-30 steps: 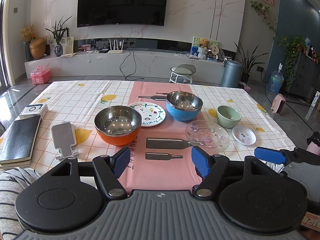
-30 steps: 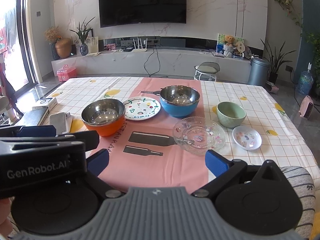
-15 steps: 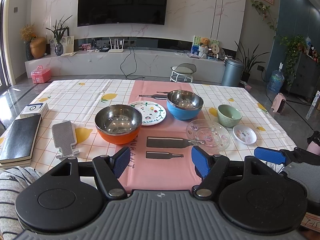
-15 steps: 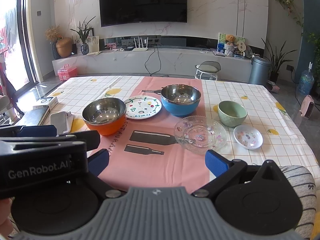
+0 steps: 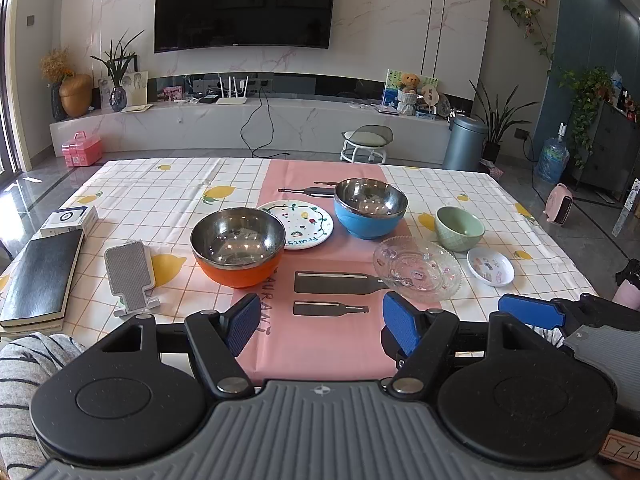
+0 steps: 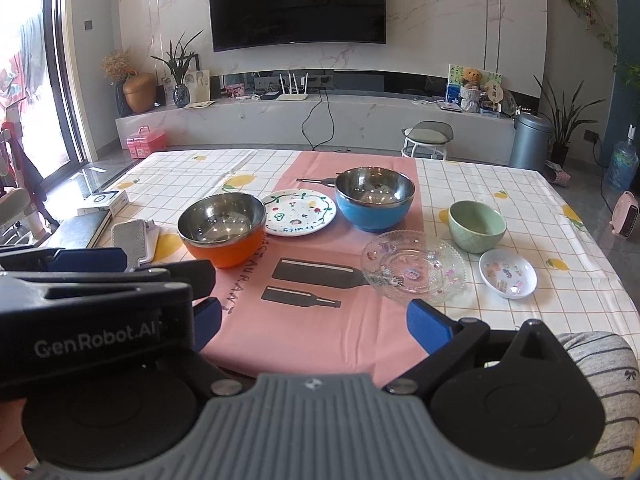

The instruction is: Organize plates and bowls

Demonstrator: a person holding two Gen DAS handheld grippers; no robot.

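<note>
Two hand-held grippers hover at the near edge of a table set with bowls and plates.

Left wrist view: the left gripper [image 5: 320,322] is level, spread wide and empty above the pink runner [image 5: 328,288]. Ahead stand the orange steel-lined bowl [image 5: 238,246], painted plate [image 5: 298,224], blue steel-lined bowl [image 5: 370,208], glass plate [image 5: 418,268], green bowl [image 5: 459,227] and small saucer [image 5: 490,266]; the right gripper's blue pad shows at the right.
Right wrist view: the right gripper [image 6: 314,320] is likewise level, released and holding nothing, just short of the glass plate [image 6: 414,266]. The left gripper's body [image 6: 92,320] hides most of its left finger. The orange bowl [image 6: 222,230] overlaps the painted plate's [image 6: 300,212] edge in this view; the green bowl [image 6: 476,224] and saucer [image 6: 508,274] sit right.
</note>
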